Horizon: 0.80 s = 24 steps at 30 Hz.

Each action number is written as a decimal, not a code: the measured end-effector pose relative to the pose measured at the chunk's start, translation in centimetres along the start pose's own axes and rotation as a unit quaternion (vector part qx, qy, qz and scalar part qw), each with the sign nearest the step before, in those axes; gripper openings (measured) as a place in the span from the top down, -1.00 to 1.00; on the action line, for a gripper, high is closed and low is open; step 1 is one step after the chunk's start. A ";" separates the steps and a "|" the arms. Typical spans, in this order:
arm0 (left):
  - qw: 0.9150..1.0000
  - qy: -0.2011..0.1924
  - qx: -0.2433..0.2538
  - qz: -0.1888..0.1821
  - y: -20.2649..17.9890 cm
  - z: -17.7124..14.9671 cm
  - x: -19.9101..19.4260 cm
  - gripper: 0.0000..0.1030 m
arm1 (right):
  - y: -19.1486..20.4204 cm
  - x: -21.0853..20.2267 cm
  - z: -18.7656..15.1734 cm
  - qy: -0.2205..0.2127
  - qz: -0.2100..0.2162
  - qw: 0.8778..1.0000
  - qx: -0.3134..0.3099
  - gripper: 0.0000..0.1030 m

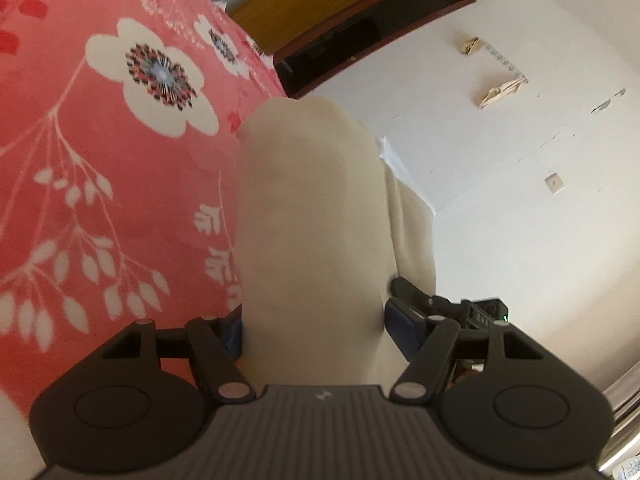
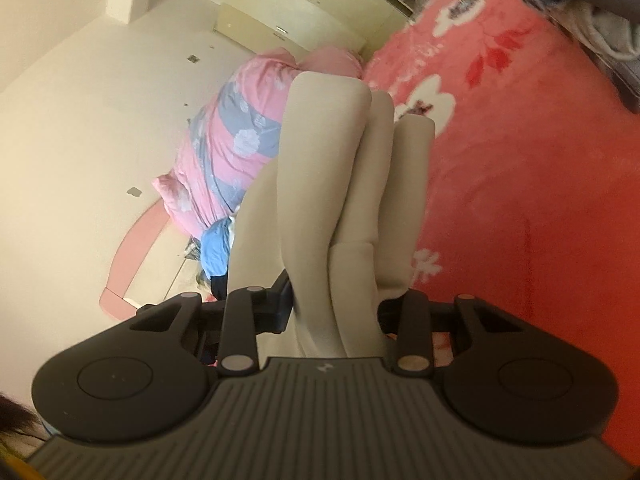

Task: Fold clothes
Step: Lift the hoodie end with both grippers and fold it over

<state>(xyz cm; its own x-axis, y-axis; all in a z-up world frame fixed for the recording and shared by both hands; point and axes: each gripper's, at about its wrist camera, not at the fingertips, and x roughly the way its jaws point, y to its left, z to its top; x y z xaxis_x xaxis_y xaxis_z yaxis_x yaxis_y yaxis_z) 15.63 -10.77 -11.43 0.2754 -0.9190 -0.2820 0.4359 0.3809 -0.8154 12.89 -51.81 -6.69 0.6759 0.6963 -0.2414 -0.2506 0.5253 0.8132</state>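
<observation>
Holding a cream ribbed-knit garment (image 1: 308, 216) between both grippers, raised above the red floral bedspread (image 1: 100, 160).

Left wrist view: left gripper (image 1: 314, 332) clamps a thick roll running straight ahead along its fingers. Right wrist view: right gripper (image 2: 334, 308) pinches several bunched folds (image 2: 344, 184), likewise extending forward.

Each camera sat just behind its own claw, rolled sideways, looking along it. The left wrist view had the red floral bedspread (image 1: 100, 200) at nine o'clock; the right had it at three. Both shared the cream garment (image 1: 312, 220), close and perhaps blurred.
</observation>
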 end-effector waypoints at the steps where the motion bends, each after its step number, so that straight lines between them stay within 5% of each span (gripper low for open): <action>1: 1.000 -0.006 0.001 -0.002 0.1 -0.1 -0.7 -0.35 | 0.7 0.1 -0.4 -0.008 0.001 1.000 -0.007 0.34; 12: 0.999 -0.026 -0.025 0.002 2.7 -2.1 -6.4 -0.36 | 9.7 3.0 -10.4 -0.104 -0.075 0.981 -0.147 0.34; 24: 0.999 -0.022 -0.022 -0.013 0.9 -1.1 -4.0 -0.36 | 9.7 1.6 -9.8 -0.125 -0.076 0.976 -0.159 0.35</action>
<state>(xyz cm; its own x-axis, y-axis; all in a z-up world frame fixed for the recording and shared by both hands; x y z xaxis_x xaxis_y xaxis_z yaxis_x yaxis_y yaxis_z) 13.99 -6.90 -11.58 0.3022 -0.9228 -0.2388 0.4049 0.3511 -0.8443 4.68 -40.80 -4.36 0.8602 0.4783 -0.1767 -0.3106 0.7664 0.5623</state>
